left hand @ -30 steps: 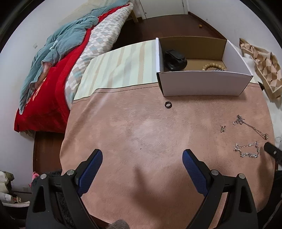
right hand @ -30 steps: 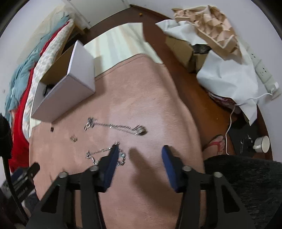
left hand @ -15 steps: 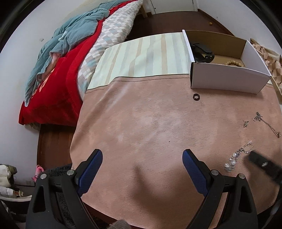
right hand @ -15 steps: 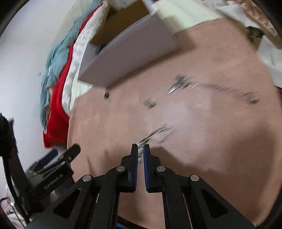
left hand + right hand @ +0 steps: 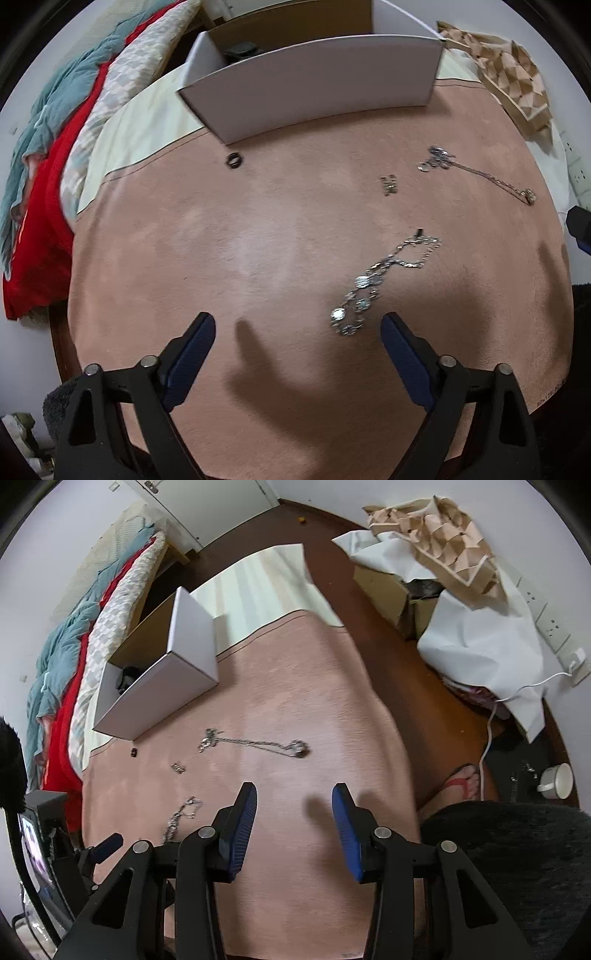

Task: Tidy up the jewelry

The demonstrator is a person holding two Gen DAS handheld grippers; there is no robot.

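Note:
A silver disc bracelet (image 5: 373, 284) lies stretched on the pink mat (image 5: 258, 240), just ahead of my open, empty left gripper (image 5: 298, 328); it also shows in the right wrist view (image 5: 181, 818). A thin chain necklace (image 5: 480, 173) (image 5: 255, 743), a small earring pair (image 5: 389, 184) (image 5: 178, 767) and a dark ring (image 5: 235, 160) (image 5: 133, 752) lie further out. A white cardboard box (image 5: 314, 85) (image 5: 166, 686) stands at the mat's far side with a dark item inside. My right gripper (image 5: 294, 803) is open and empty, right of the bracelet.
A bed with red and teal bedding (image 5: 55, 122) lies left. White paper and cardboard packaging (image 5: 461, 590) sit right, with a wall socket and cable (image 5: 554, 635), a white cup (image 5: 557, 781) and a sandalled foot (image 5: 463, 781) on the wooden floor.
My right gripper, shut on the bracelet half a second ago, has opened and drawn back right; the bracelet lies nearer my left gripper. The left gripper has moved forward toward the box.

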